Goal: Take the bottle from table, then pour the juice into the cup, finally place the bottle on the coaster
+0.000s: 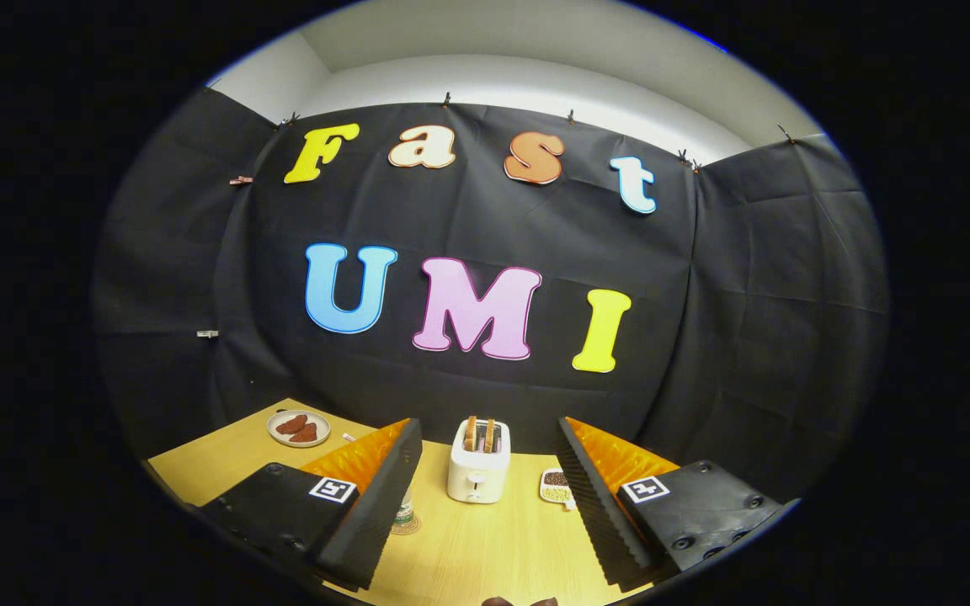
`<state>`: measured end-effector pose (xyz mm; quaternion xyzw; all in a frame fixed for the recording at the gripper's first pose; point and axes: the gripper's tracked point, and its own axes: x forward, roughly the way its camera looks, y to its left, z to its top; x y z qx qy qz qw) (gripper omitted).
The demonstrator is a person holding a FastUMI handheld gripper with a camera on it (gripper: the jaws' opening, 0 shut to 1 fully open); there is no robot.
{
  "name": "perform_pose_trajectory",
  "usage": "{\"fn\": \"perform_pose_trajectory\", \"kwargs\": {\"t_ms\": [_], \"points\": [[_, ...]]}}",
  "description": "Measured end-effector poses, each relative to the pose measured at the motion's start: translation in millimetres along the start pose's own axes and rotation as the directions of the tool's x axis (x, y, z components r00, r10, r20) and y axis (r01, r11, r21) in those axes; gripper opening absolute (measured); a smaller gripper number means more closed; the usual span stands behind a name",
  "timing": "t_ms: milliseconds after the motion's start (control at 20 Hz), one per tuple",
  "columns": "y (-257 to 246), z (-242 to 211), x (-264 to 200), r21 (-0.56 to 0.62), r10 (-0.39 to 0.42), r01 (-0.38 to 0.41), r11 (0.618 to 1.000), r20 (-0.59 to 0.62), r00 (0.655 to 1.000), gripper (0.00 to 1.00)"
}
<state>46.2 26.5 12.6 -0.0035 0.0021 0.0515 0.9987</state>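
Note:
My gripper (487, 422) is open and raised above the wooden table (485, 547), with nothing between its fingers. Just past the inner edge of the left finger (367, 497) I see a sliver of a pale object with a green label, seemingly the bottle (405, 507). It stands on a round woven coaster (407, 528). The finger hides most of both, and neither finger touches the bottle.
A white toaster (478, 471) with two toast slices stands beyond the fingers, midway between them. A small white dish (554, 486) of dark bits sits beside the right finger. A plate (298, 427) with brown pieces lies at the table's far left. Something dark brown (519, 601) peeks in at the near edge.

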Motion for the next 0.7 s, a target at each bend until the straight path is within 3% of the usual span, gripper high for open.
{"fn": "perform_pose_trajectory", "kwargs": {"t_ms": [700], "points": [[-15, -5, 1, -0.017, -0.034, 0.034, 0.999, -0.010, 0.999, 0.98]]}}
